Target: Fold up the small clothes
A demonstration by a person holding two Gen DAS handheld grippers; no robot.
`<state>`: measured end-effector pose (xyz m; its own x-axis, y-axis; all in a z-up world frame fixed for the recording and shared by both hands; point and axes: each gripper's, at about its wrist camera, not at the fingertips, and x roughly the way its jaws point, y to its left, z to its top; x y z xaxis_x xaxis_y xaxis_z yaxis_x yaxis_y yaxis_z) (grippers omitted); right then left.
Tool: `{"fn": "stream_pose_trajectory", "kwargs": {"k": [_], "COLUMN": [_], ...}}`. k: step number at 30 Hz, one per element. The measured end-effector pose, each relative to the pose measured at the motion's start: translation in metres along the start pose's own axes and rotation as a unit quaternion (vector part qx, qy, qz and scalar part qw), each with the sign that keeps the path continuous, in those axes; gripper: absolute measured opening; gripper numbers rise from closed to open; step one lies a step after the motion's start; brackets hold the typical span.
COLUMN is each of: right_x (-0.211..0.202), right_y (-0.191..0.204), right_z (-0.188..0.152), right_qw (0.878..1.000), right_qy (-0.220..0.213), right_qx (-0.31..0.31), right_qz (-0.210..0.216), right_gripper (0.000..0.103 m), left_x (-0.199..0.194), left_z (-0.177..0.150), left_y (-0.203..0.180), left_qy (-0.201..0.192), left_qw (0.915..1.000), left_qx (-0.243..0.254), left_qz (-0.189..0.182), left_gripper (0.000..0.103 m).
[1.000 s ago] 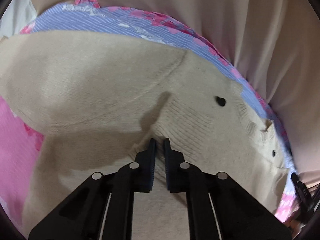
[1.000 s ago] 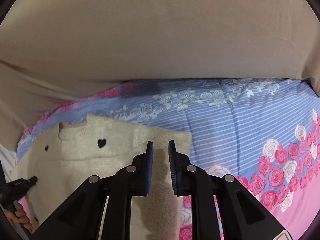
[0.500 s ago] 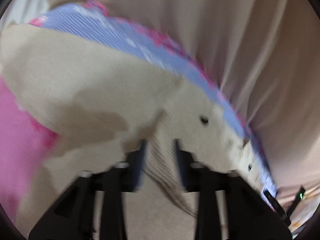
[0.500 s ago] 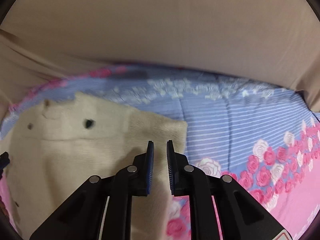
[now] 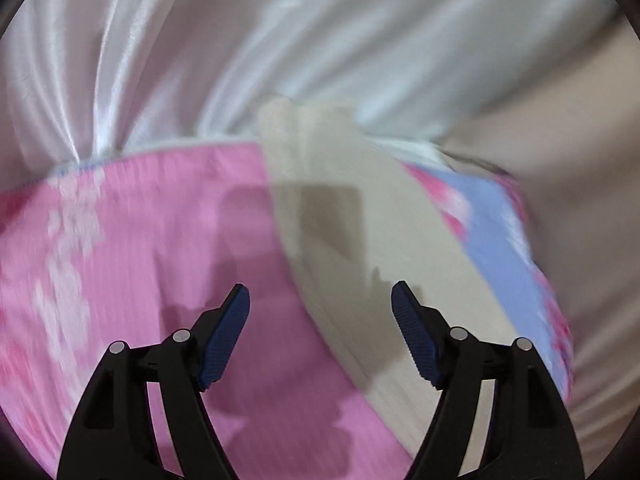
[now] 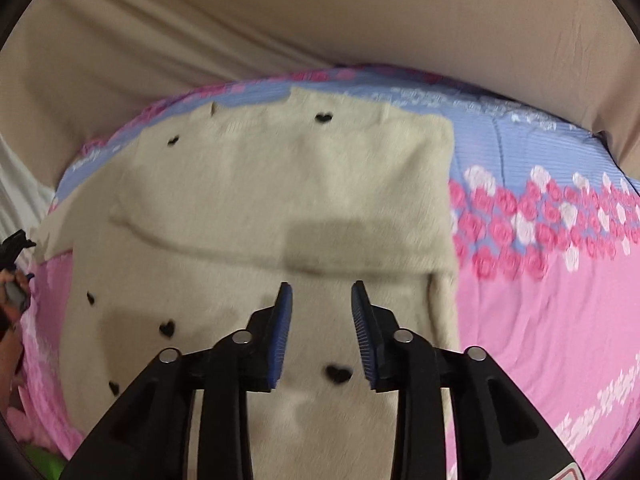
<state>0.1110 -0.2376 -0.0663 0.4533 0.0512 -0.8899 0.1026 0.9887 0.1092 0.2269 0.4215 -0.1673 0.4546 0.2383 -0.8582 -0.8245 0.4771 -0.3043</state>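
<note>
Your left gripper (image 5: 320,304) is spread wide, nothing between its pads, hovering over the pink stretch of the floral quilt (image 5: 120,248) with the cream sweater (image 5: 360,248) running up just right of centre; that view is blurred. Across to your right gripper (image 6: 321,304): fingers parted, holding nothing, poised above the cream sweater (image 6: 280,184), which lies flat on the quilt (image 6: 540,280), its top portion folded down over the body, small black hearts (image 6: 338,374) dotted across it.
</note>
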Motion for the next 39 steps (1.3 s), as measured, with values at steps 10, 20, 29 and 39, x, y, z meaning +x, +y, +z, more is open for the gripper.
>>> {"fn": "stream_pose_trajectory", "kwargs": {"k": [10,20,29,39], "right_x": [-0.012,-0.025,-0.035,-0.003], "right_y": [0.022,-0.009,-0.069,-0.073], "right_z": [-0.006,-0.014,-0.038,0.017], "right_qw": [1.0,0.998,0.993,0.991], "right_qy": [-0.002,-0.022,-0.028,-0.022], "right_qx": [-0.002,0.053,0.115,0.111], "right_qz": [-0.005,0.018,0.011,0.071], "right_gripper": [0.043,0.043,0.043,0.053], "left_x": [-0.051,-0.227,-0.194,-0.18], "left_z": [0.002,-0.193,-0.428,-0.446], "left_y": [-0.059,-0.261,-0.327,-0.242], "left_qy": [-0.04,-0.005,0.156,0.202], "left_qw": [0.9869,0.8649,0.7962,0.8131], "left_qx": [0.054,0.323,0.46,0.438], "left_qz": [-0.146,-0.384,-0.36,-0.326], "left_gripper": [0.008,0.01,0.013,0.077]}}
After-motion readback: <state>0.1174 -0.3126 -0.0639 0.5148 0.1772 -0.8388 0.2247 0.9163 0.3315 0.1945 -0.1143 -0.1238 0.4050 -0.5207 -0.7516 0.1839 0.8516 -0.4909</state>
